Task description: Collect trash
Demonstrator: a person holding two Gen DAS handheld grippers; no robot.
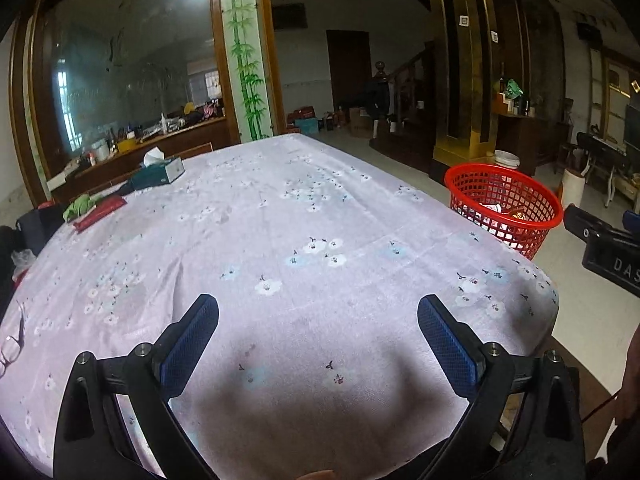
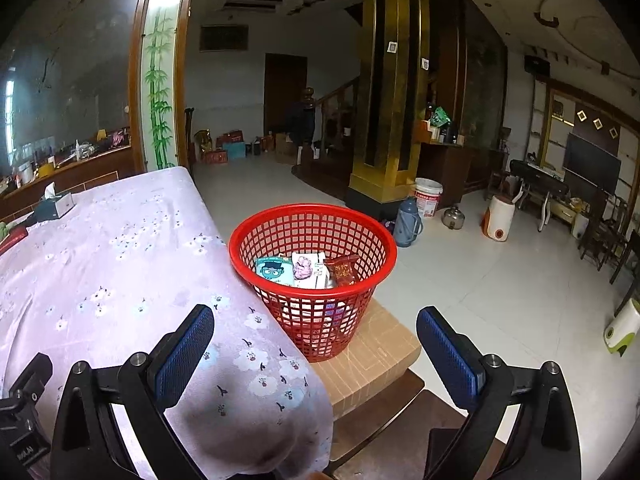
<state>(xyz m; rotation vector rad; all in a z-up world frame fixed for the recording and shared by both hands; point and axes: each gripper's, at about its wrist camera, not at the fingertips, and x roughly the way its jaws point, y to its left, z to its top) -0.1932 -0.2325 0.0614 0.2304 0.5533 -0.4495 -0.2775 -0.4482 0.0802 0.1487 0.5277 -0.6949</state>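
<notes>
Red basket [image 2: 312,276] touching tablecloth [image 2: 120,272] edge.

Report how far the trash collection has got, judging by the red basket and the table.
Done: the red plastic mesh basket beside the table already holds several snack wrappers. In hand: nothing; the left gripper and right gripper are both open and empty. Left: the floral lilac tablecloth looks bare near them; only a green tissue box and a green cloth on a red packet sit at the far edge, possibly not trash.
</notes>
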